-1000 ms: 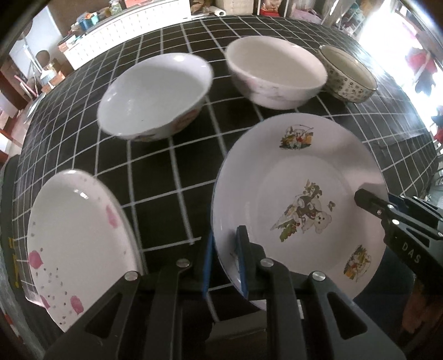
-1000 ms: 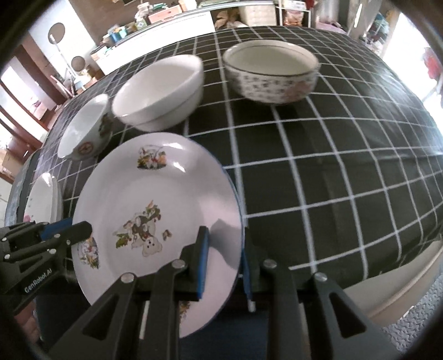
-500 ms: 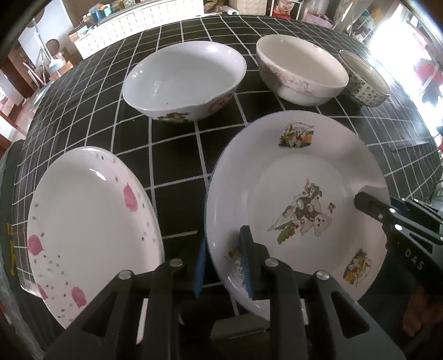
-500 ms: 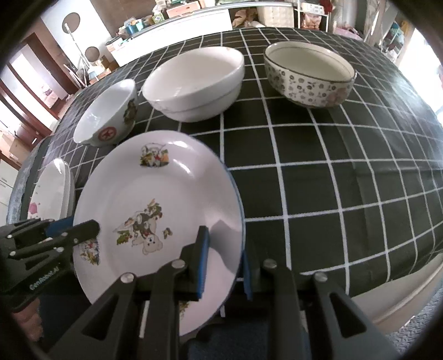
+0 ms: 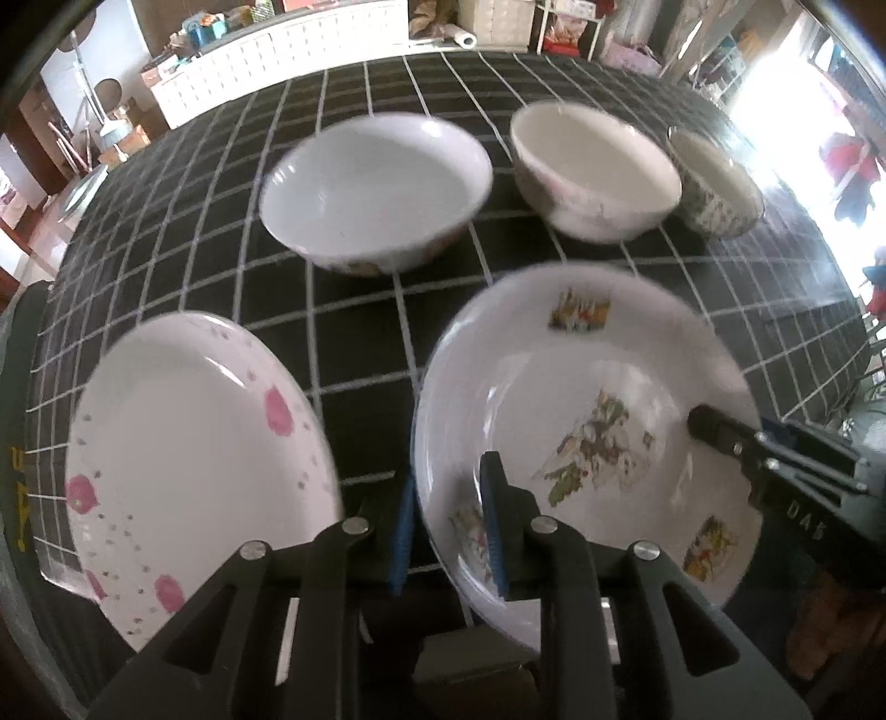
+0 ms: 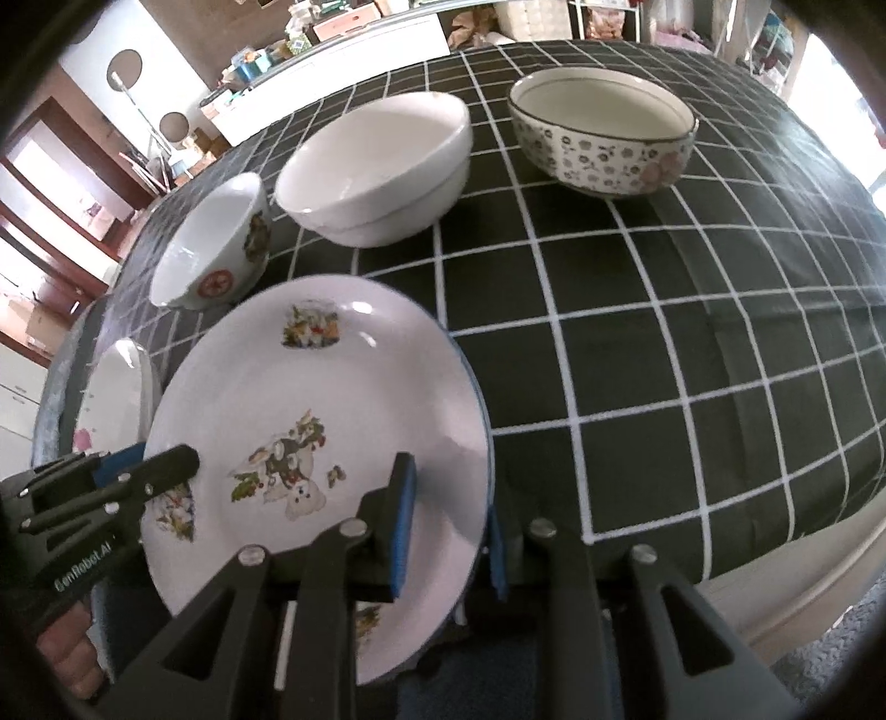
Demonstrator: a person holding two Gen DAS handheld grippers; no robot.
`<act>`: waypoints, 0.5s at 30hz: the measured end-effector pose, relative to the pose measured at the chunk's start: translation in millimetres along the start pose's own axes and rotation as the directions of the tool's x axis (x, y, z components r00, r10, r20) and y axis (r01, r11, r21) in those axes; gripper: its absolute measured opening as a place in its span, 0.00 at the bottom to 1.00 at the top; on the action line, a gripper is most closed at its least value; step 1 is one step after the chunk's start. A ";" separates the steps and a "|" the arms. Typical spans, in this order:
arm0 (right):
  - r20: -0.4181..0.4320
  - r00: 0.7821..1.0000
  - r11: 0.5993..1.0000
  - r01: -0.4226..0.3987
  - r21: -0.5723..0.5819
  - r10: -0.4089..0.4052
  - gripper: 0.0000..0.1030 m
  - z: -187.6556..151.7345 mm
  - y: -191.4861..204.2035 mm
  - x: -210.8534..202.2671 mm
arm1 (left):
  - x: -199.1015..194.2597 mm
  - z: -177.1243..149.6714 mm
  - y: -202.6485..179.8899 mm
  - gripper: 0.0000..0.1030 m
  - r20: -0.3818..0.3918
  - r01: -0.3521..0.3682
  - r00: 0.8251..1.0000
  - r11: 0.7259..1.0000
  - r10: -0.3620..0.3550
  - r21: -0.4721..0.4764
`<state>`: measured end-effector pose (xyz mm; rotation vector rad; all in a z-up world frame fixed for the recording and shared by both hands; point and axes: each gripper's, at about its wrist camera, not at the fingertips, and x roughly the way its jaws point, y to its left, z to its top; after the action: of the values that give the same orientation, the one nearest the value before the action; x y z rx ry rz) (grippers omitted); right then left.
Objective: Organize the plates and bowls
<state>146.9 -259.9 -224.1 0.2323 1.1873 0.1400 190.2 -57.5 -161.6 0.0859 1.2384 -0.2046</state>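
Carrying well meant both tools, left tool [image 5: 446, 531] and right tool [image 6: 448, 531], nearly closed on the cartoon plate [image 6: 310, 421], kept level toward the pink-flowered plate [image 5: 188, 454] beside the left tool

This is a lived-in home, most likely a dining or living room. A table [image 6: 692, 343] draped in a black cloth with a white grid carries everyday crockery: three bowls [image 6: 382, 166] along its far edge and decorated plates [image 6: 310, 443] near its front edge. Beyond the far edge stands a long white cabinet [image 5: 288, 44] heaped with boxes and small household clutter. Brown wooden doorways [image 6: 50, 183] show at the left, a floor fan [image 6: 130, 72] stands near them, and bright daylight pours in at the right, where clothes [image 5: 853, 177] hang.
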 end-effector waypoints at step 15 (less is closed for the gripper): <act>0.077 0.997 0.986 -0.014 -0.165 0.027 0.27 7.4 99.2 -35.9 | -69.2 -21.2 84.6 0.19 0.103 -0.044 0.993 0.992 0.056 -0.117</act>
<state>141.9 -173.0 -164.1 0.1041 1.0885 0.2440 166.1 36.5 -107.0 0.0066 1.1386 -0.0925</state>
